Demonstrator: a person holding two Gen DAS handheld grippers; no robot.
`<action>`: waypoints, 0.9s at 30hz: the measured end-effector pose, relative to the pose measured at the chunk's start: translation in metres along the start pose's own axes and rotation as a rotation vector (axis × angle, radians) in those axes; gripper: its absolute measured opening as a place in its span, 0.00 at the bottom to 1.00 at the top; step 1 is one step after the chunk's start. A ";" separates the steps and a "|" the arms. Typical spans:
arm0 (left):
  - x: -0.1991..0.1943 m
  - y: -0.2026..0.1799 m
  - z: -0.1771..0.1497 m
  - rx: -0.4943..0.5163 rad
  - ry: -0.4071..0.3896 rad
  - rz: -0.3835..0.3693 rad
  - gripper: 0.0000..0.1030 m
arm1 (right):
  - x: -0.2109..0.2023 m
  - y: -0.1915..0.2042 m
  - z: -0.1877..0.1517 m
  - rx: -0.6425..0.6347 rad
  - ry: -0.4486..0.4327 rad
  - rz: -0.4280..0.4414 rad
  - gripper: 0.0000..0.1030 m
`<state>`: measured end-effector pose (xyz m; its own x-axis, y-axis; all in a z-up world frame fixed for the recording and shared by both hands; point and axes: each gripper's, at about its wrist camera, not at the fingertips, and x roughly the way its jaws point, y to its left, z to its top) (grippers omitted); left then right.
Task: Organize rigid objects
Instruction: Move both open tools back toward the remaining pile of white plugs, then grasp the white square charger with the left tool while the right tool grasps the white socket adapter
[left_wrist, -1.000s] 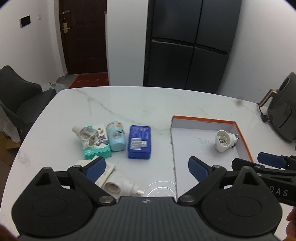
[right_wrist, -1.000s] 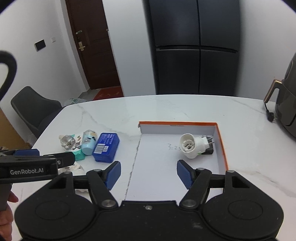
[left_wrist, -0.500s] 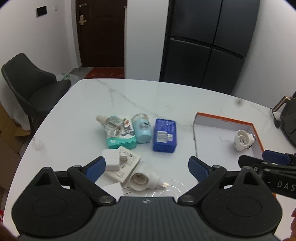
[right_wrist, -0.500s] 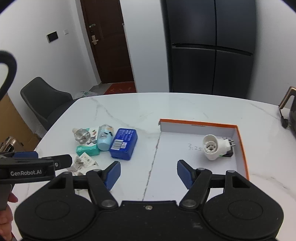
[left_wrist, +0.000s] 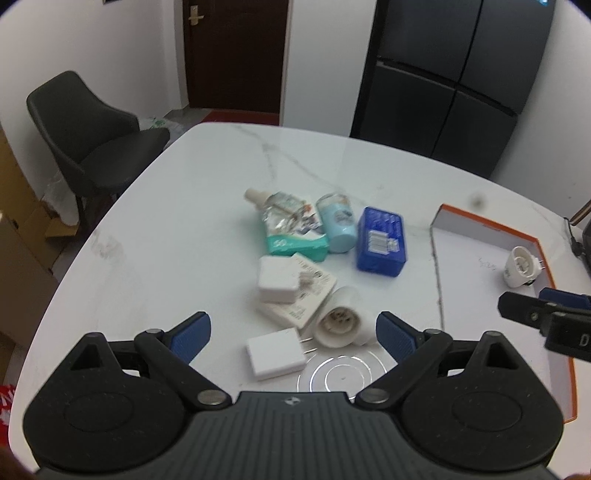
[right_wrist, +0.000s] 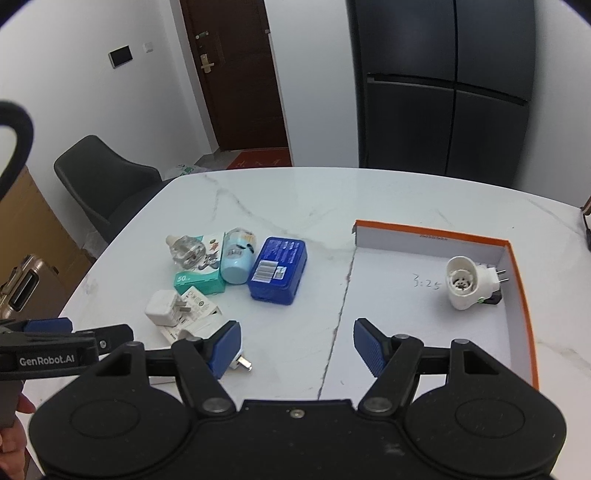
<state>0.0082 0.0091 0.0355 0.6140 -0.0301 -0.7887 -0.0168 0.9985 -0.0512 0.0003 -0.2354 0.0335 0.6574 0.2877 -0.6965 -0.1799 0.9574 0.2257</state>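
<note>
A pile of small items lies on the white marble table (left_wrist: 192, 229): a blue box (left_wrist: 380, 240), a light blue bottle (left_wrist: 338, 225), a teal carton (left_wrist: 295, 240) with a clear bottle (left_wrist: 280, 206) on it, a white cube charger (left_wrist: 277, 284) on a leaflet, a white round plug (left_wrist: 338, 325) and a flat white adapter (left_wrist: 275, 354). My left gripper (left_wrist: 293, 336) stands open just in front of the adapter and the round plug. My right gripper (right_wrist: 297, 347) is open over bare table beside the tray's left edge. Another white round plug (right_wrist: 465, 286) lies in the orange-rimmed tray (right_wrist: 432, 230).
A dark chair (left_wrist: 92, 140) stands at the table's left side, with cardboard boxes (left_wrist: 22, 229) beyond it. A black fridge (right_wrist: 443, 85) and a brown door (right_wrist: 236, 74) are behind. A dark appliance with a cord sits at the far right edge.
Both grippers have moved left, away from the tray. The pile now sits ahead of the left gripper, with the adapter and round plug close to its fingers. Both stay open.
</note>
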 end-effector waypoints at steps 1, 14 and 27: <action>0.002 0.003 -0.001 -0.005 0.005 0.003 0.96 | 0.002 0.002 0.000 -0.001 0.003 0.002 0.78; 0.044 0.036 -0.002 -0.045 0.068 0.019 0.96 | 0.032 0.016 -0.009 0.003 0.061 0.016 0.78; 0.120 0.026 0.018 0.066 0.083 -0.067 0.89 | 0.070 0.027 -0.021 0.042 0.121 0.009 0.78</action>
<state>0.0956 0.0324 -0.0497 0.5448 -0.0978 -0.8329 0.0755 0.9949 -0.0674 0.0261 -0.1891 -0.0233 0.5623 0.2996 -0.7707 -0.1529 0.9537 0.2591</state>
